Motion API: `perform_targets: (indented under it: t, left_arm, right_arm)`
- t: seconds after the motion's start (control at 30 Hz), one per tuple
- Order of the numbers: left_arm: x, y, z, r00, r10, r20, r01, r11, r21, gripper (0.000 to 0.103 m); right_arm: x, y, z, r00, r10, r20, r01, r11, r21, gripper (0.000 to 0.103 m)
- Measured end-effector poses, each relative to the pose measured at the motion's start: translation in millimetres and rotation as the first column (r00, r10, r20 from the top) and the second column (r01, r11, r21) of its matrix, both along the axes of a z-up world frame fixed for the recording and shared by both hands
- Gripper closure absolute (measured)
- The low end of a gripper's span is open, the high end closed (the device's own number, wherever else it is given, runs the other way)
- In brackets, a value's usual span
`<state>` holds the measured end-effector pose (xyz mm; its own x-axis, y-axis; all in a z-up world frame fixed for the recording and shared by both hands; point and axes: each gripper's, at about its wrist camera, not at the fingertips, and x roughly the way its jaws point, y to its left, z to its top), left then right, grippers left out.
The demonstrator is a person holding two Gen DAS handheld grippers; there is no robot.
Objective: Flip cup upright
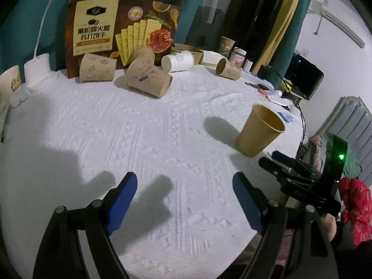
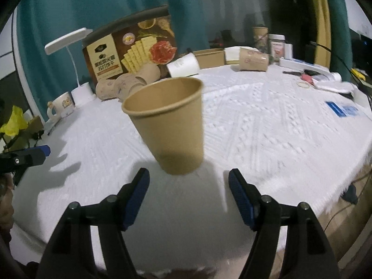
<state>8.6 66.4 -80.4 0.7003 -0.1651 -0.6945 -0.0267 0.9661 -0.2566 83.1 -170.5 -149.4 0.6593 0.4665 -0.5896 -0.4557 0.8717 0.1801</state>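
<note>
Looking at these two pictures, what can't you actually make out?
- Plain cup, right wrist view: motion-blurred, so whether its base rests flat on the tablecloth is unclear.
- Jar label, same view: too small to read.
- Right tongs, left wrist view: only one side shows.
- Mug, left wrist view: cut by edge.

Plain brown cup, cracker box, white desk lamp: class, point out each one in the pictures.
plain brown cup [image 2: 169, 125], right wrist view, on its outer wall.
cracker box [image 1: 121, 28], left wrist view, on its printed front.
white desk lamp [image 2: 67, 40], right wrist view, on its head.

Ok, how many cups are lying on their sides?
5: three printed ones before the cracker box, a white one beside them, one further right. More may be hidden.
</note>
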Motion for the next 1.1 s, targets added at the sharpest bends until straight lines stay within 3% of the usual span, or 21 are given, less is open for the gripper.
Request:
perform_targets:
  t: [0.47, 0.8, 1.1]
  left_arm:
    - [0.2, -32.9, 25.8, 0.995, -0.078, 0.054, 0.070, 0.988, 0.139, 0.019]
    - [-9.1, -61.6, 71.1, 0.971, -0.139, 0.194, 0.086, 0.962, 0.259, 0.019]
    - [-16.1, -70.1, 115.3, 0.937, -0.138, 0.320, 0.061, 0.969, 0.241, 0.019]
  right_arm:
    - [-20.6, -61.7, 24.5, 0.976, -0.211, -0.054, 0.212, 0.977, 0.012, 0.035]
    - [-35.3, -93.9, 70.2, 0.960, -0.279, -0.038, 0.280, 0.960, 0.014, 0.035]
    - [-49.2, -94.7, 121.3, 0.960, -0.273, 0.060, 0.276, 0.961, -0.036, 0.035]
